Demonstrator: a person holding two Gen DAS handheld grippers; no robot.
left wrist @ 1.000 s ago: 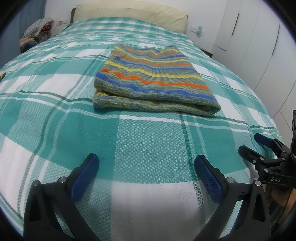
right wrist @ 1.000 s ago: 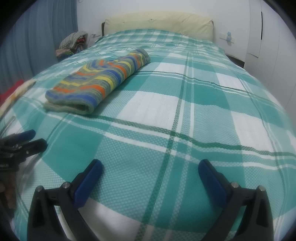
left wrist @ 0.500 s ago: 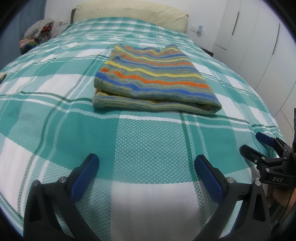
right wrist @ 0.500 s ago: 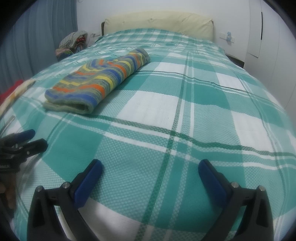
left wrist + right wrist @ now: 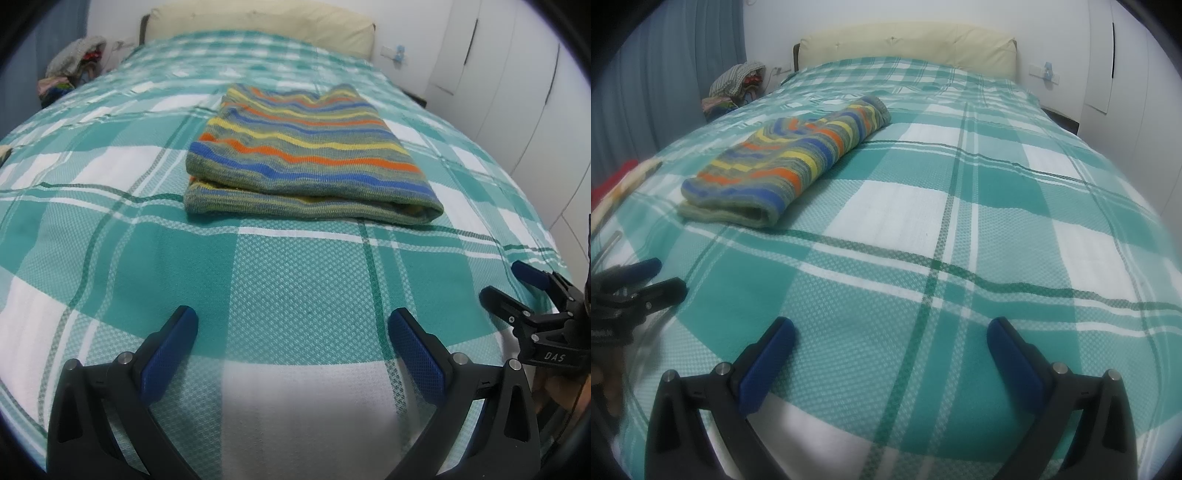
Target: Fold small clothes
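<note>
left wrist view: the folded striped knit garment (image 5: pixel 306 155) lies flat on the green-and-white checked bedspread (image 5: pixel 295 288), toward the middle of the bed and well ahead of the left gripper (image 5: pixel 291 332), whose jaws are spread wide and hold nothing. the right gripper (image 5: pixel 890 343) hovers low over the bedspread to the right, jaws likewise released, with the garment off to its left. a cream headboard (image 5: pixel 905 44) stands at the far end.
</note>
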